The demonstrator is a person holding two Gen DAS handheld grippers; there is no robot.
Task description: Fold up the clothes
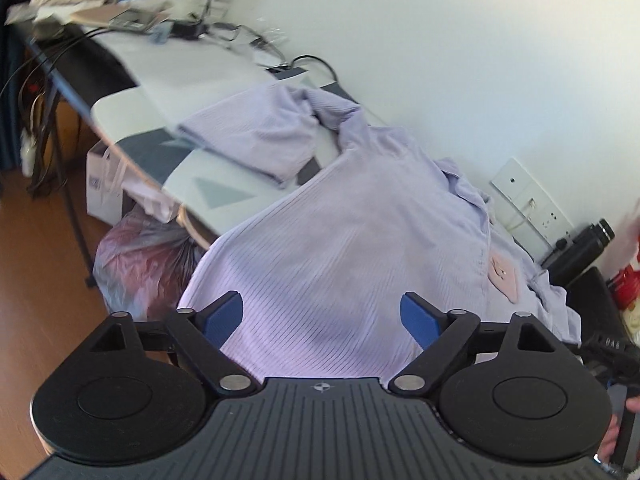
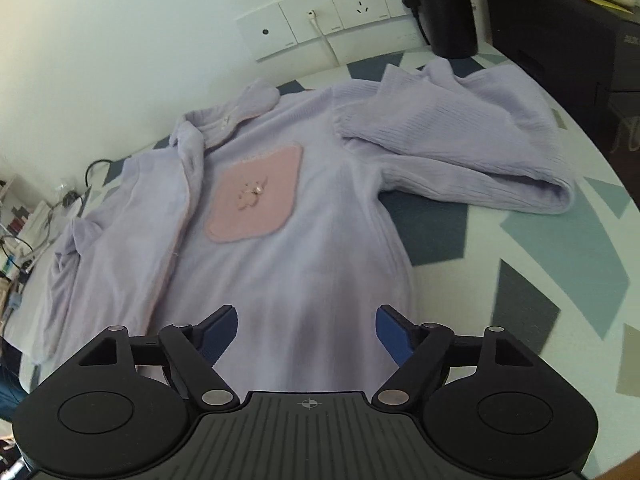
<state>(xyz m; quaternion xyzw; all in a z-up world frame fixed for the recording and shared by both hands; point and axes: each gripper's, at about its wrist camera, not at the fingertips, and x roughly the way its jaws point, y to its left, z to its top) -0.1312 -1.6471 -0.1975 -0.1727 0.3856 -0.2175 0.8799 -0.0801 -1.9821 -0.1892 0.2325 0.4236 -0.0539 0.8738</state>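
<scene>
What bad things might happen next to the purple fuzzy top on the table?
1. The lilac ribbed fleece top hangs over the table's front edge in the left wrist view, so a tug might slide it off the patterned tablecloth.
2. Its bunched sleeve may fold in crooked.
3. Both the left gripper and right gripper are open, holding nothing, so either may snag the pink pocket.
</scene>
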